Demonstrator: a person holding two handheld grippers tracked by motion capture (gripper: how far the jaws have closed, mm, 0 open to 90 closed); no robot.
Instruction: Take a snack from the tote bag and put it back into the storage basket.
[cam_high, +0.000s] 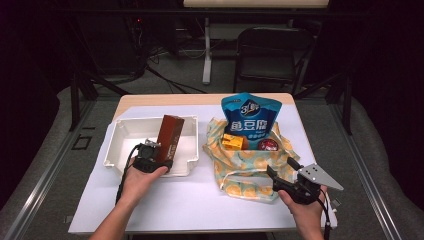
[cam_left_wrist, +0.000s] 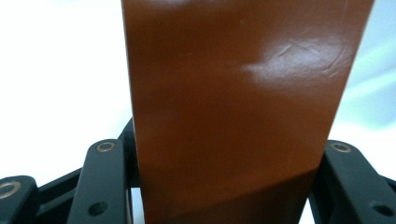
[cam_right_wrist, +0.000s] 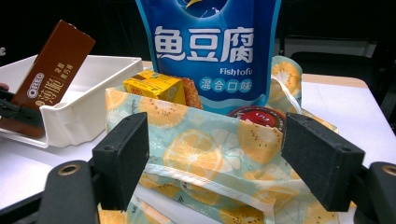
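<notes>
One brown box (cam_high: 170, 137), Oreo print. One white tray (cam_high: 125, 131). One printed bag (cam_high: 245, 167), orange-slice pattern. One blue pouch (cam_high: 251, 119), Fishtofu label. One yellow carton (cam_high: 232, 142). One red round pack (cam_high: 268, 145), partly hidden in bag. One crumbed brown snack (cam_right_wrist: 190, 95) beside carton. Two grippers: left (cam_high: 156, 159), right (cam_high: 282, 172). One counter (cam_high: 200, 205). One dark chair (cam_high: 270, 52) behind counter.

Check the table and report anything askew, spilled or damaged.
Nothing is spilled or visibly damaged. The brown Oreo box leans tilted over the white tray, but the left gripper grips it. The blue snack pouch stands high out of the citrus-print bag.
</notes>
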